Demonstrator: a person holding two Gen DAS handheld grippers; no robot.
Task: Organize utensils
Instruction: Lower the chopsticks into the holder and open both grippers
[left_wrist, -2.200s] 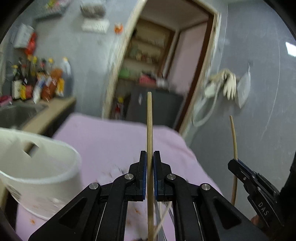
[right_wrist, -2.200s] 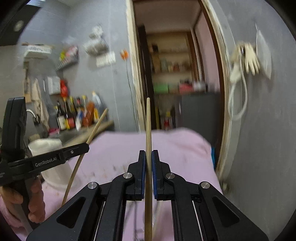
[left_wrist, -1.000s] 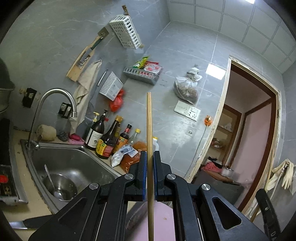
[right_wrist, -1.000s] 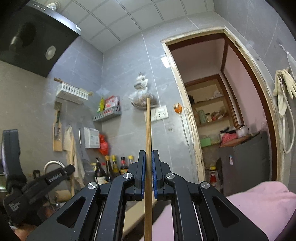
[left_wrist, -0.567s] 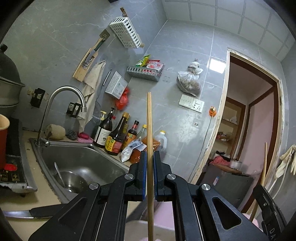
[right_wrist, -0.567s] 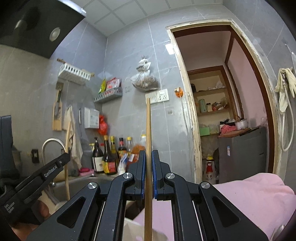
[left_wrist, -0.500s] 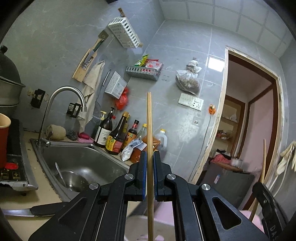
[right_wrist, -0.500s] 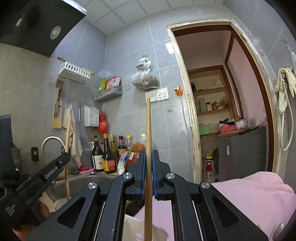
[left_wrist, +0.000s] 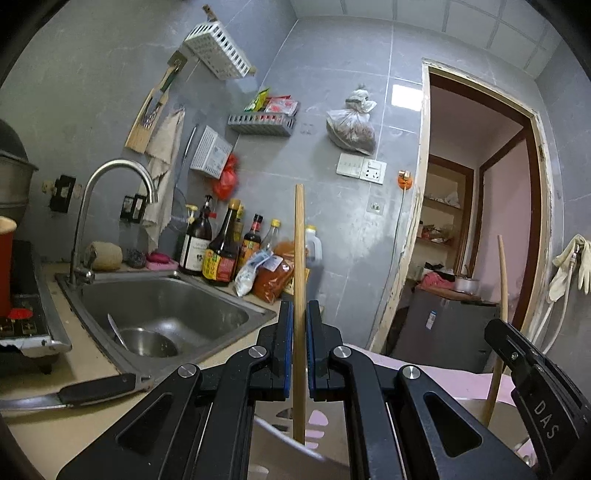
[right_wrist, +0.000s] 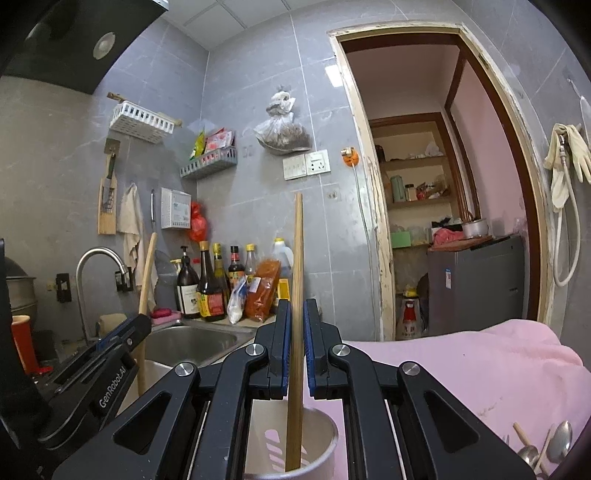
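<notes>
**Holding one chopstick in each gripper above the white holder**

Gripping tight, we have our left gripper (left_wrist: 299, 354) clamped on an upright chopstick (left_wrist: 299, 258), and our right gripper (right_wrist: 294, 350) clamped on a second chopstick (right_wrist: 295, 295), also near vertical. Each stick's long axis runs up and down, in line with the mouth of the holder (right_wrist: 325, 435), which sits on the pink cloth (right_wrist: 461, 376) just below and ahead of both grippers. The right stick's lower end already dips inside the holder; the left stick's tip sits at its near rim. We judge the right hand nearer to letting go. Loose spoons (right_wrist: 554, 446) lie on the cloth at the near right.
</notes>
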